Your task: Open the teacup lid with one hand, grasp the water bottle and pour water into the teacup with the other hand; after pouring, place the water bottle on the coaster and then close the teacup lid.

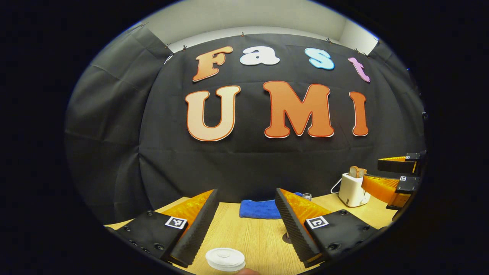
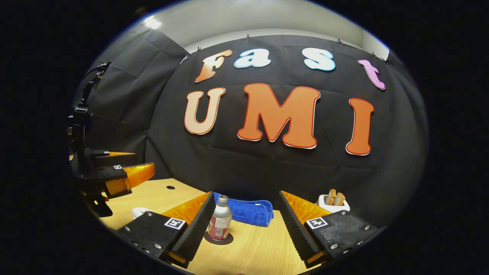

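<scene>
Step in hand: we judge that the task is at its beginning or its end; the lid (image 1: pixel 225 258) sits on the teacup and the water bottle (image 2: pixel 219 223) stands on a dark round coaster (image 2: pixel 221 240). We cannot tell which from these views alone.
Left gripper (image 1: pixel 246 225): its fingers stand wide apart and hold nothing; the teacup lid lies low between them, at 6 o'clock in the left gripper view.
Right gripper (image 2: pixel 244 225): its fingers are also spread open and empty; the water bottle stands just beside the inner face of the finger at 7 o'clock, not pressed from both sides.
How to do it well: if the lid must be lifted, we advise to bring the left gripper down until the lid is level with the fingers, to centre it, and to close on its rim evenly, so the cup does not slide on the surface (image 1: pixel 259 240).
For the bottle: we would centre the right gripper around the bottle body before closing, because now it stands off to one side.
Look of the lid: white, round and flat, with a raised disc in the middle; the cup under it is hidden from us.
Look of the bottle: small, with a silver screw cap, a pale shoulder and a red label.
Other things: a blue towel (image 2: pixel 248 212) lies behind the bottle at 12 o'clock, and a white toaster (image 1: pixel 353 189) with bread stands at 3 o'clock in the left gripper view.
</scene>
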`<state>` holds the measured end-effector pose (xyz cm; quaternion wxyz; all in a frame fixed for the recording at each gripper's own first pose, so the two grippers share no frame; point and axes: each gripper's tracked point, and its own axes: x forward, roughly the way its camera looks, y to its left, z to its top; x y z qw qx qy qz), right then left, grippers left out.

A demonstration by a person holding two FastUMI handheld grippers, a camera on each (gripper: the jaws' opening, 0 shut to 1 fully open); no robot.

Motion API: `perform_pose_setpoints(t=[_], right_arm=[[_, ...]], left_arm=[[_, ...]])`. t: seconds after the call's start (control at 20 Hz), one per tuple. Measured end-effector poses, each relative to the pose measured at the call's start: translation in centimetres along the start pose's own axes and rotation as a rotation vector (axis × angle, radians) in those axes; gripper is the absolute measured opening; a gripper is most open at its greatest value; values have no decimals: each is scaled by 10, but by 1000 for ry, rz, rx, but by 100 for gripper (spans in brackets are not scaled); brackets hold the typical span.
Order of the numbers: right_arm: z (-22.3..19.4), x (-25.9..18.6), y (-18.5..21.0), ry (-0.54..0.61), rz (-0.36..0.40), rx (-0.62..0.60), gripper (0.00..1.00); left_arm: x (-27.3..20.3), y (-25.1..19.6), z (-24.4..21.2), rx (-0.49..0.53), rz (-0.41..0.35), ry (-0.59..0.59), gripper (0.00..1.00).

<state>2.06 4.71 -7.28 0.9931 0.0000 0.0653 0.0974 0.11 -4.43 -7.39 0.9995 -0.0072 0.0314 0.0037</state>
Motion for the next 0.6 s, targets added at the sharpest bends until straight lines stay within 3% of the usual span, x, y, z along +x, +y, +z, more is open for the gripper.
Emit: perform_pose_setpoints(t=[0.1,0.3,0.45,0.6], right_arm=[[-1,-1,-1,2,-2,0,100],[1,-2,-1,-3,-2,-1,96],[2,-2,-3,-7,-3,2,100],[2,-3,-4,-7,-6,3,100]], left_arm=[[1,0,1,-4,2,-4,97],[1,-1,2,-5,1,-6,94],[0,-1,3,-5,0,-9,94],[0,-1,4,-2,3,-14,100]])
